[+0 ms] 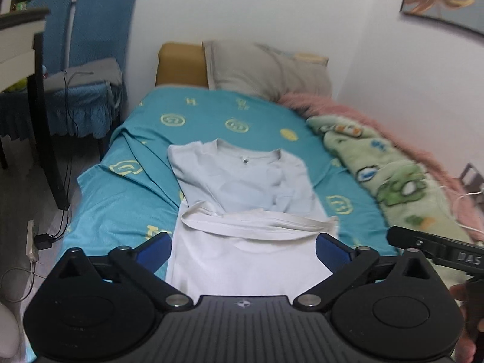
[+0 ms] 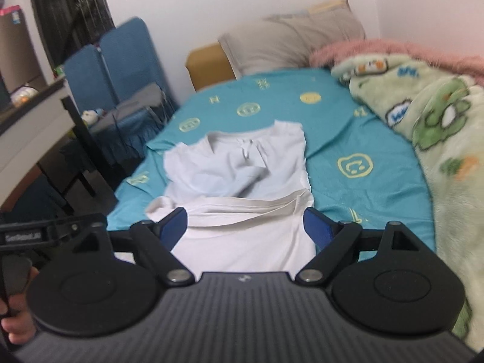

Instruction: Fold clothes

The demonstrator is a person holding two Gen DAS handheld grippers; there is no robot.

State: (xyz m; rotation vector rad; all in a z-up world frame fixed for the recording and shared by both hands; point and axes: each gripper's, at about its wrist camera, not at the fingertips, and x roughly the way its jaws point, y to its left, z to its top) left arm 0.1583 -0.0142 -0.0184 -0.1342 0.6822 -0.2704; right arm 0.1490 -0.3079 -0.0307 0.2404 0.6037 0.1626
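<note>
A pale white T-shirt [image 1: 242,187] lies on the teal bed sheet [image 1: 121,211], collar toward the pillow, its sides folded in and its hem turned up into a band across the middle. It also shows in the right wrist view [image 2: 242,181]. My left gripper [image 1: 242,248] is open and empty, held above the shirt's near end with a blue finger on each side. My right gripper [image 2: 245,227] is open and empty in the same way over the shirt's near part. Part of the right gripper's body [image 1: 438,251] shows in the left wrist view.
A green cartoon blanket [image 2: 438,127] and pink fluffy throw [image 1: 332,106] lie along the wall side. A grey pillow [image 1: 266,69] sits at the head. Blue chairs [image 1: 90,60], a table [image 1: 18,45] and floor cables [image 1: 39,242] stand left of the bed.
</note>
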